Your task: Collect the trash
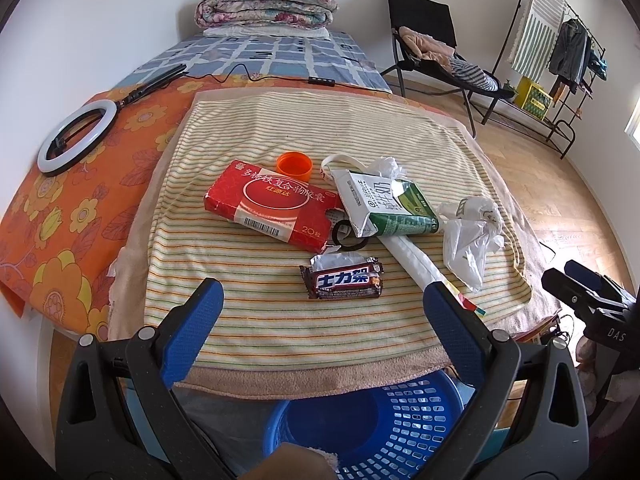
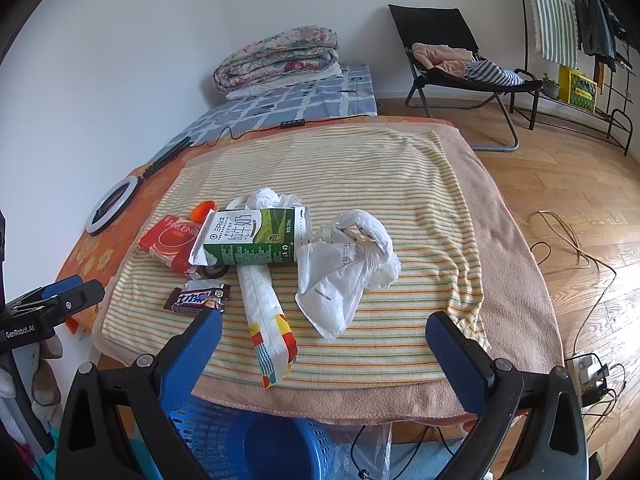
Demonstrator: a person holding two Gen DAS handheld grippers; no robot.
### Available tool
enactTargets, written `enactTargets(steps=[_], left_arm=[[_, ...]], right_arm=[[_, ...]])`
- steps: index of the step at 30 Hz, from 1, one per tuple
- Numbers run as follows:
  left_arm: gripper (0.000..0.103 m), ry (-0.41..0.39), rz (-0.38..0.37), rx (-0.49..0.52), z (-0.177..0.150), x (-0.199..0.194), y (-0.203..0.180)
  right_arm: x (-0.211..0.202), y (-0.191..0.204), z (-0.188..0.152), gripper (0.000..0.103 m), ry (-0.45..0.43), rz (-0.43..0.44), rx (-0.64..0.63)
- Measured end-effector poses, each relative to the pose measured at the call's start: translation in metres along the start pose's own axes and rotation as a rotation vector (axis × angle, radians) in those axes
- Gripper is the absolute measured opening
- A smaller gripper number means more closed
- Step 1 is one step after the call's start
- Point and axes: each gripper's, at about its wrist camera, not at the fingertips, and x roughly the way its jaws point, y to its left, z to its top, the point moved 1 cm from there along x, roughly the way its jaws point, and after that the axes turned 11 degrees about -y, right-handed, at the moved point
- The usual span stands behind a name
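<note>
Both the left gripper and the right gripper are hanging spread wide and empty over the striped towel's near edge. The chocolate wrapper, milk carton, red box and crumpled plastic bag are lying mid-towel, while the blue basket is sitting below that near edge.

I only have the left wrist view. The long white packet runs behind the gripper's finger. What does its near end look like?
Observer: In the right wrist view, the long white packet ends in a colourful printed section in yellow, red and teal. That end lies on the striped towel, short of its near edge.
Reviewer: I see the right gripper only from the side. Is it open?
Observer: Yes. The right gripper has its blue pads wide apart with nothing between them.
</note>
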Motion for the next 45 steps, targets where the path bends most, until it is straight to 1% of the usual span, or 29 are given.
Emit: enactTargets(steps=[7,10,15,17,19,22,24,26,30,34,35,36,37,39,41,45], left_arm=[[0.102,0.040,-0.024,0.003,-0.004,0.008,-0.002],[0.102,0.063,-0.046,-0.007,-0.001,0.016,-0.007],[0.102,0.089,-0.058,-0.005,0.013,0.035,-0.016],[0.102,0.104,-0.067,-0.006,0.020,0.048,-0.020],[0.102,0.121,-0.081,-0.038,0.026,0.059,-0.019],[0.102,0.152,-0.109,-0.115,0.034,0.079,-0.013],[0.102,0.159,-0.106,-0.140,0.037,0.090,-0.010],[0.102,0.167,-0.109,-0.153,0.040,0.100,-0.009],[0.096,0.180,-0.109,-0.176,0.047,0.120,-0.008],[0.095,0.224,-0.130,-0.255,0.048,0.141,-0.003],[0.093,0.233,-0.132,-0.274,0.047,0.145,-0.001],[0.088,0.243,-0.134,-0.288,0.046,0.149,0.000],[0.086,0.252,-0.136,-0.300,0.046,0.154,0.001],[0.084,0.261,-0.141,-0.318,0.047,0.162,0.004],[0.084,0.261,-0.141,-0.320,0.049,0.168,0.004],[0.082,0.252,-0.147,-0.290,0.051,0.175,-0.002]], right_arm=[[0.000,-0.011,-0.004,0.103,-0.043,-0.028,0.002],[0.002,-0.014,-0.004,0.103,-0.047,-0.030,-0.011],[0.014,-0.023,-0.002,0.103,-0.001,-0.020,-0.001],[0.022,-0.027,0.001,0.103,0.024,-0.023,0.010],[0.030,-0.032,0.004,0.103,0.047,-0.019,0.025],[0.042,-0.039,0.008,0.103,0.076,-0.016,0.053],[0.051,-0.042,0.009,0.103,0.085,-0.020,0.060],[0.060,-0.042,0.011,0.103,0.090,-0.034,0.041],[0.079,-0.044,0.014,0.102,0.099,-0.050,0.013],[0.097,-0.052,0.013,0.100,0.149,-0.050,0.078],[0.100,-0.054,0.012,0.098,0.161,-0.044,0.093],[0.103,-0.055,0.011,0.098,0.171,-0.038,0.105],[0.106,-0.055,0.011,0.098,0.176,-0.033,0.114],[0.110,-0.054,0.010,0.097,0.183,-0.026,0.118],[0.112,-0.051,0.011,0.096,0.188,-0.020,0.112],[0.119,-0.046,0.014,0.094,0.189,-0.007,0.114]])
